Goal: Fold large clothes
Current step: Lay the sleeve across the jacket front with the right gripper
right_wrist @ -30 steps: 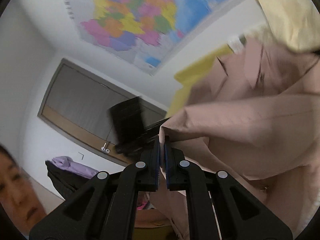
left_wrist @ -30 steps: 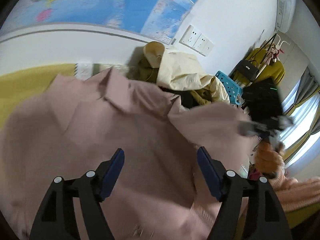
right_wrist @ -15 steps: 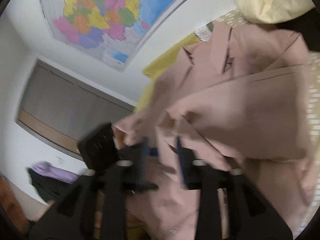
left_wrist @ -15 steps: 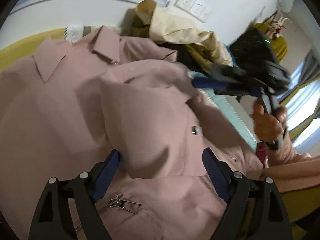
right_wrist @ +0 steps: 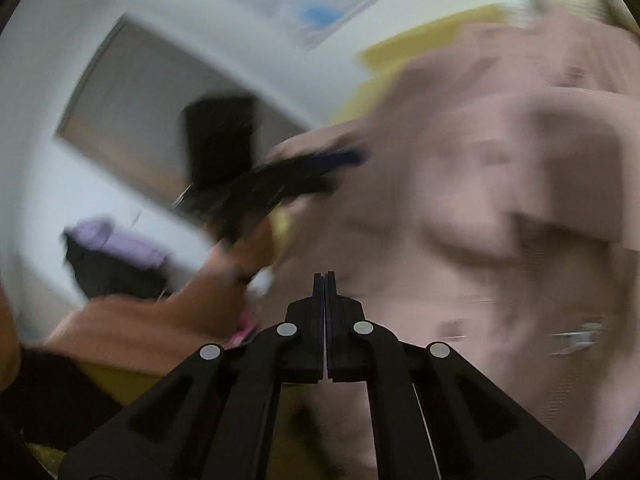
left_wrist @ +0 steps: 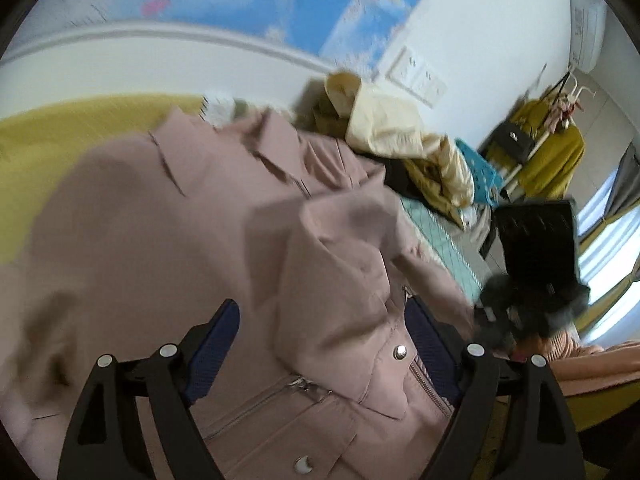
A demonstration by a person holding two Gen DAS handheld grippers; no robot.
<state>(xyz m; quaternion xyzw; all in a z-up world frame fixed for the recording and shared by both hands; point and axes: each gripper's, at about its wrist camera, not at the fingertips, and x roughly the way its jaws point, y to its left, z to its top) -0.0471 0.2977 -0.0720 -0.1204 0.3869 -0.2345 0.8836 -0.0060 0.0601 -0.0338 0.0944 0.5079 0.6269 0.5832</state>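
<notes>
A large dusty-pink jacket (left_wrist: 168, 240) with a collar, zip and snap buttons lies spread on a yellow bed (left_wrist: 36, 148). One sleeve (left_wrist: 344, 280) is folded across its front. My left gripper (left_wrist: 324, 336) is open, its blue pads either side of the folded sleeve, just above the cloth. My right gripper (right_wrist: 325, 280) is shut with nothing between its jaws, beside the blurred jacket (right_wrist: 500, 200). It shows as a dark blur in the left wrist view (left_wrist: 532, 280). The left gripper shows in the right wrist view (right_wrist: 280, 176).
A heap of cream and mustard clothes (left_wrist: 400, 140) lies beyond the jacket near a blue plastic stool (left_wrist: 480, 176). A clothes rack (left_wrist: 548, 144) stands by the window. A wall map (left_wrist: 240, 0) hangs behind the bed.
My right gripper let go of the pink sleeve, which now lies folded over the jacket front, then drew back and shut empty. My left gripper stayed open above the jacket.
</notes>
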